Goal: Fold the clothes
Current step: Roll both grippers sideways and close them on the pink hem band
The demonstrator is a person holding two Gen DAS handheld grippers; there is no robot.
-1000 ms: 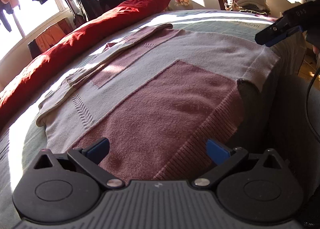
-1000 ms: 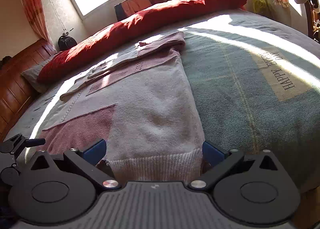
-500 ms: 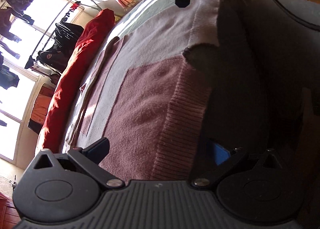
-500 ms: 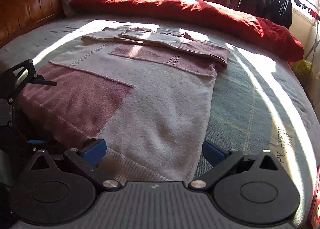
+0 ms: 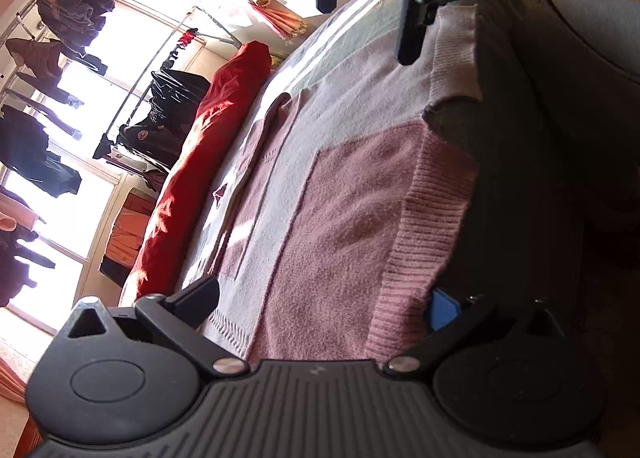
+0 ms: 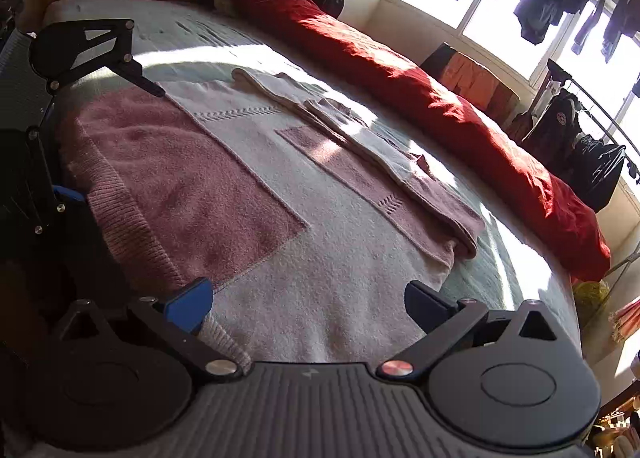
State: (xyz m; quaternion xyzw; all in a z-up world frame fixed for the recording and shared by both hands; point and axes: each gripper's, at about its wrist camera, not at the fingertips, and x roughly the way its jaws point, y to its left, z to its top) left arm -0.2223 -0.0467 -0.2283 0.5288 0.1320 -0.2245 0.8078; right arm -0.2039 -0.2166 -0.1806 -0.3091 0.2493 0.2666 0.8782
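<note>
The sweater lies flat on the bed, pink and pale panels up, its sleeves already folded across the far end. Its ribbed hem hangs over the near edge of the mattress, and both tongs sit at that hem.

The left tongs are spread wide and turned on their side, one finger above the pink panel and the blue-padded one below the hanging hem, so the pink corner lies between them but is not pinched. The right tongs are also wide, straddling the pale corner of the hem, with the knit passing between the fingers. In the right view the left tongs show off to the left, at the pink corner.

The step in hand seems to be taking both hem corners to fold the bottom up toward the sleeves. To do it well, each tong should probably go a little deeper past the rib before closing, so it bites both layers of knit and not just the edge. Both should close at matching depth, then lift together and carry level, or the fold line will likely skew.

No containers are in view; beyond the tongs there is only a red duvet along the far side.
</note>
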